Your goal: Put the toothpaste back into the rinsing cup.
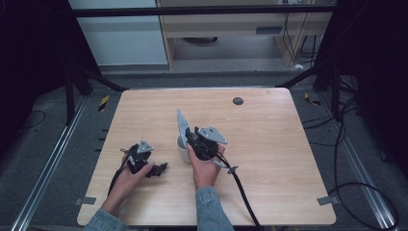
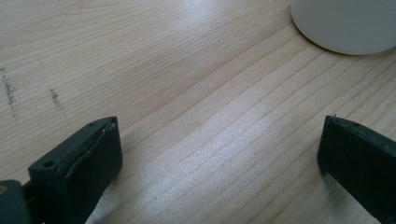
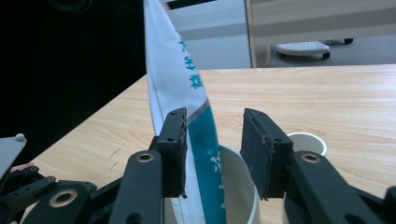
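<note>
Pale wood grain is covering the square table (image 1: 269, 159), and a person's two forearms in blue denim sleeves are reaching onto it from the near edge.

At the left, the left hand (image 1: 131, 177) is resting the left gripper (image 1: 159, 169) low on the table, just left of the cup. In the left gripper view its two black jaws are standing wide apart with nothing but bare wood between them, so this gripper is released. The curved edge of the white cup (image 2: 348, 25) is showing at the top right corner of that view, well ahead of the jaws.

Near the table's middle, a white round paper cup (image 1: 182, 148) is standing upright. A long flat sachet (image 1: 182, 123), white with teal printing, is standing in it, its lower end inside the cup and its upper end leaning up and away from the person.

Right of the cup, the right hand (image 1: 204, 166) is holding the right gripper (image 1: 190, 138) over the cup's rim. In the right gripper view the sachet (image 3: 187, 112) is rising between the two black jaws; it is lying against the left pad, while the right pad is standing clear of it, so the jaws are parted and not pinching. Below them the cup (image 3: 238, 186) is open-topped, and a second white cup rim (image 3: 307, 141) is peeking out just behind the right jaw.

Farther back, a small dark round disc (image 1: 237, 101) is sitting in the tabletop.
</note>
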A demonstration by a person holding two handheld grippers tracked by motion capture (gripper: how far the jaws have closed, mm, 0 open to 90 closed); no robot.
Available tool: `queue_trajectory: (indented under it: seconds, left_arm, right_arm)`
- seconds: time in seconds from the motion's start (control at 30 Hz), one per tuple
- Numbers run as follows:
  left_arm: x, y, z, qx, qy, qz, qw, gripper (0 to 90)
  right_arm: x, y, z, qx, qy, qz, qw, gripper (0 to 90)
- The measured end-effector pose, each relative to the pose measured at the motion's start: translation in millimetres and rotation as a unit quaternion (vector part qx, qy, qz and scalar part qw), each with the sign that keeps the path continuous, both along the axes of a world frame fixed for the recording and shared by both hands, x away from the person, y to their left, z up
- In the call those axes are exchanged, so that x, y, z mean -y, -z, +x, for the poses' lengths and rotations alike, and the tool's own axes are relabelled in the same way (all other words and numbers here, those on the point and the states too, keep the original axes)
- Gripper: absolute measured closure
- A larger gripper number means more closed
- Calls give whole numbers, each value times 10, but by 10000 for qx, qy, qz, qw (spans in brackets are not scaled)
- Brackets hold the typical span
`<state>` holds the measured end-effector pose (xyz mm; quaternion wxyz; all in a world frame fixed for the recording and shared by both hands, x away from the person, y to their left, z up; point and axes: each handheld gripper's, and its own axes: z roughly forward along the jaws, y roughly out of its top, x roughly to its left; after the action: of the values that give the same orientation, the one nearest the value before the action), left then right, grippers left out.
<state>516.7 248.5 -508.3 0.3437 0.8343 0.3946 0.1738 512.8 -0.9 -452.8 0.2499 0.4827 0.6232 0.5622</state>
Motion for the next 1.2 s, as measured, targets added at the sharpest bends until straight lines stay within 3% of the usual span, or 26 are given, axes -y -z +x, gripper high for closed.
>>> queue_trajectory:
  seconds: [0.57,0.8,1.2]
  left_arm:
    - [-1,0,0,0,5,6,10000,0]
    - [-1,0,0,-1,5,8,10000,0]
    - [-1,0,1,0,7,8,10000,0]
  right_arm:
    - [-4,-61,-37,40,-90,-158,9998,611]
    - [5,-166,-67,9,-200,-575,9981,604]
    - [59,-267,-73,-105,-263,-907,9955,562]
